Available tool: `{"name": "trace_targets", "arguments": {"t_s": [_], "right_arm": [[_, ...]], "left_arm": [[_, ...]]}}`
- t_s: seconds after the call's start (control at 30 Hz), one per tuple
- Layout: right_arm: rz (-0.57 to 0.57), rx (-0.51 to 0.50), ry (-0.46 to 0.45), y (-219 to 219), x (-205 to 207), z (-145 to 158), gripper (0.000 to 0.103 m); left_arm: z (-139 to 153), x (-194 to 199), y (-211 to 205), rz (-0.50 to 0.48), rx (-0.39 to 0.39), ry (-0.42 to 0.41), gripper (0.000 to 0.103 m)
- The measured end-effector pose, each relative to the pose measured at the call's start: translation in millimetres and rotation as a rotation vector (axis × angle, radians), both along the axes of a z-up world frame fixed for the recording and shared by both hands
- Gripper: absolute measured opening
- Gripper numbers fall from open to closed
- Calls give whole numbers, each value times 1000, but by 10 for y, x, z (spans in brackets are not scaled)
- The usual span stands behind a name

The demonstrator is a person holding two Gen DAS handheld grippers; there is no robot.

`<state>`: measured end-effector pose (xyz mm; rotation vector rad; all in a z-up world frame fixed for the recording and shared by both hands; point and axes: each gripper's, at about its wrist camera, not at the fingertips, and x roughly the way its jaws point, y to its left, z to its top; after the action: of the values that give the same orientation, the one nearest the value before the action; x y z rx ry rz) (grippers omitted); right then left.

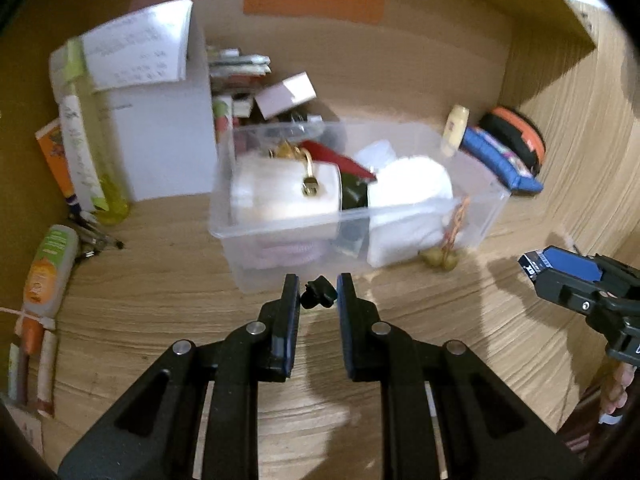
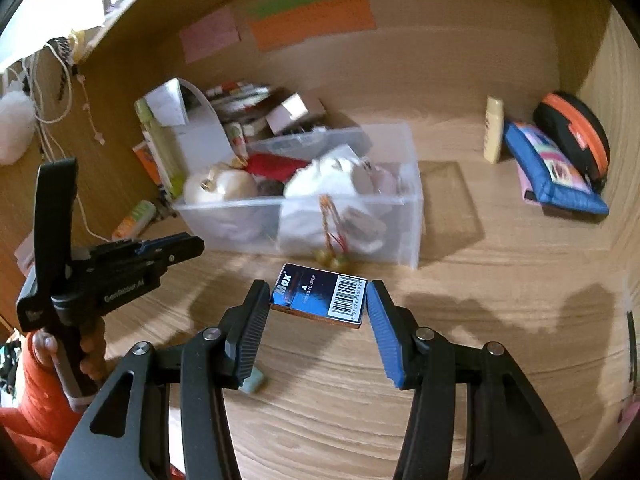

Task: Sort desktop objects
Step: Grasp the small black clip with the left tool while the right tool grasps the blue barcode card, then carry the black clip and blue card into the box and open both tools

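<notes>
Right claw (image 2: 318,300) grasping blue staple box (image 2: 320,300) by short ends, held above surface (image 2: 480,340) just in front of clear bin (image 2: 404,224). Left claw (image 1: 318,292) pinching small black piece (image 1: 318,297), also just in front of bin. Judgement: lift over near wall before release, keep box level, bring one claw in at a time to avoid collision.

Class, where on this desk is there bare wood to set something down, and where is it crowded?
Free: wood between the clear bin and the blue pouch, and in front of the bin, around the tongs. Crowded: left of the bin, by the white box, bottles and pens.
</notes>
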<state>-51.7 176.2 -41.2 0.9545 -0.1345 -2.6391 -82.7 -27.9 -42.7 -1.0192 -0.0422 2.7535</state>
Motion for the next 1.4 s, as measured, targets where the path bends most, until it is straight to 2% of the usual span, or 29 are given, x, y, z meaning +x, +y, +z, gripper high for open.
{"name": "trace_targets", "arguments": {"t_s": [0.3, 0.67, 0.9, 1.2, 1.4], "right_arm": [[20, -7, 76, -97, 54, 325, 47], [46, -51, 122, -114, -60, 606, 47], [55, -71, 147, -96, -257, 785, 47], [48, -41, 187, -81, -593, 1002, 47], [53, -38, 174, -47, -848, 990, 47]], "left_arm": [[181, 257, -90, -12, 53, 66, 18], [323, 303, -115, -24, 71, 115, 18], [405, 211, -98, -33, 74, 128, 18], [572, -5, -84, -46, 104, 139, 18], [639, -188, 2, -56, 97, 145, 18]]}}
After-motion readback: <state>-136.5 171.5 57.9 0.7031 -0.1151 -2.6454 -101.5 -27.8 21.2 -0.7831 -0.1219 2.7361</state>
